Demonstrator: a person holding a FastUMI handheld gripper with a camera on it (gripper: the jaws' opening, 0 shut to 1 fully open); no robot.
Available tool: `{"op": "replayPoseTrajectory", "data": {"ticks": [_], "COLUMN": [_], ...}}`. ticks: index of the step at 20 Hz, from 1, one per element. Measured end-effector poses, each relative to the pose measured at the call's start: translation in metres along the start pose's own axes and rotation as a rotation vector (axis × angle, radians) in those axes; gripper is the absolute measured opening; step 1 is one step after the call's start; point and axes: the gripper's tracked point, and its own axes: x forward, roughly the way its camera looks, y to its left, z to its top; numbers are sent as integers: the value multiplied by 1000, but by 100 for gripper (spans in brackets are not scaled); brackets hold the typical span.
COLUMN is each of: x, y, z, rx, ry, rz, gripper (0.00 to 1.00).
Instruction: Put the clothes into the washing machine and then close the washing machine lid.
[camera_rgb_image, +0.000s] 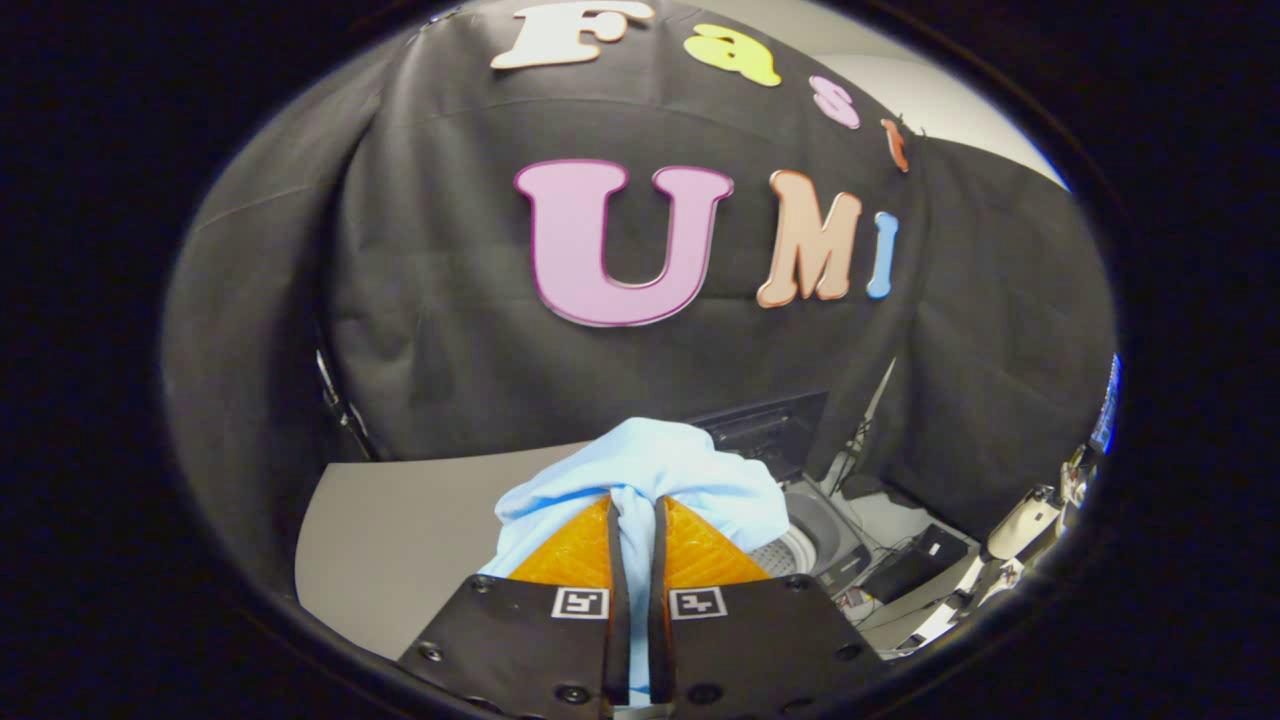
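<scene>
Gripper (632, 520) clenched on a light-blue garment (650, 470), both fingers pressing a pinched fold of soft, matte cloth that runs as a thin strip down the slot between them. Above the fingertips the fabric bunches into a rounded, crumpled mound w/ smooth folds; more of it drapes off to the left of the left finger and to the right of the right one. Finger pads (570, 555) are wedge-shaped w/ a fine dimpled texture; behind them sit flat, hard mounting plates w/ screw heads and small square tag markers.

Washing machine (815, 535) sits just beyond and to the right of the held cloth, partly hidden by it: a rounded pale body, drum wall showing a perforated, ribbed look. Its lid (765, 430), a dark flat panel w/ straight edges, stands raised at the far side, so the mouth is open. Garment is not yet inside; it hangs near the opening's left edge.

To the left, a plain grey tabletop (400, 540), smooth, w/ a curved-looking far edge meeting the booth's black draped wall (450, 330) — open room on that side. Right of the machine is cluttered: a dark boxy item (915, 565), cables (860, 440), other gear too small to tell.
</scene>
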Motion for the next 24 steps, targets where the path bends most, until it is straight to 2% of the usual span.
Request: {"op": "replayPoseTrajectory", "data": {"ticks": [6,12,24], "x": [18,64,153], "y": [-67,-124,-144], "z": [21,-8,-79], "rx": [-74,-140,-169], "ry": [-106,-107,-53], "rz": [-56,-91,-24], "gripper": [8,8,7]}}
